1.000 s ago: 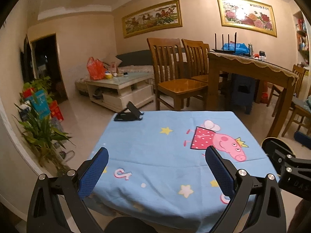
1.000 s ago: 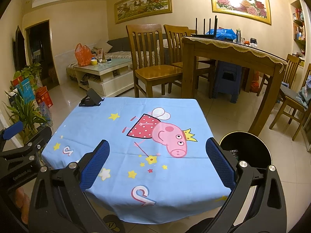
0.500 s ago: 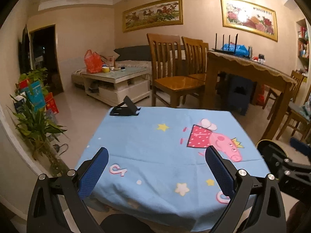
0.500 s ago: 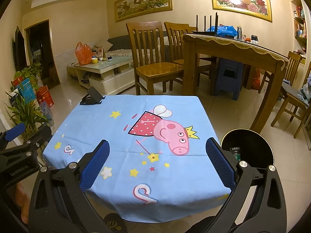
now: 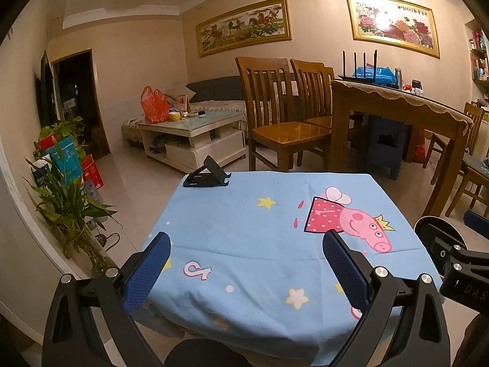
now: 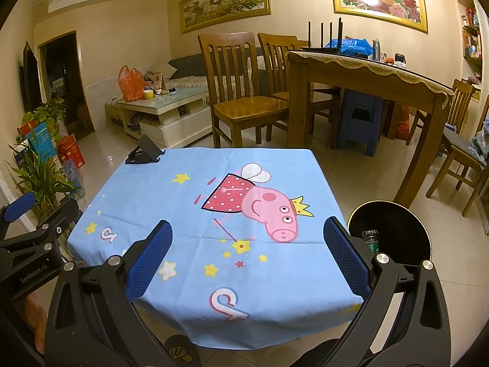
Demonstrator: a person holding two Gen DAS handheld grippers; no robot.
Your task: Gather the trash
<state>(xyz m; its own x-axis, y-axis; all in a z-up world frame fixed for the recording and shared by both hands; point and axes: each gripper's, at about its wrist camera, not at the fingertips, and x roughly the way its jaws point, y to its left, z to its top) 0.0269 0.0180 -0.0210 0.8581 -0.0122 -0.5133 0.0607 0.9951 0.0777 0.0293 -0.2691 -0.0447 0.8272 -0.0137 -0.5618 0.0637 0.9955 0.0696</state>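
both grippers, left [image 5: 246, 263] and right [image 6: 247, 249], are hanging released over the bare tablecloth [image 6: 195, 214], so we are judging collection finished beside the bin [image 6: 394, 229].

Warm dim light (perhaps overhead), sharp, fisheye-bent edges

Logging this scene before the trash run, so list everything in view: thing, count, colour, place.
Cartoon-pig cotton tablecloth: one, light blue, covers the near table.
Folding plastic phone stand: one, black, far left corner of that cloth.
Round black trash bin: one, on the floor right of the table; a bottle lies inside.
Slatted wooden chairs: two, brown, behind the table.
Wooden dining table: one, brown, right rear.
Plastic stool: one, blue, under it.
Glass-topped coffee table: one, white, left rear.
Plastic bag: one, orange, on it.
Left gripper: jaws open, empty.
Right gripper: jaws open, empty.
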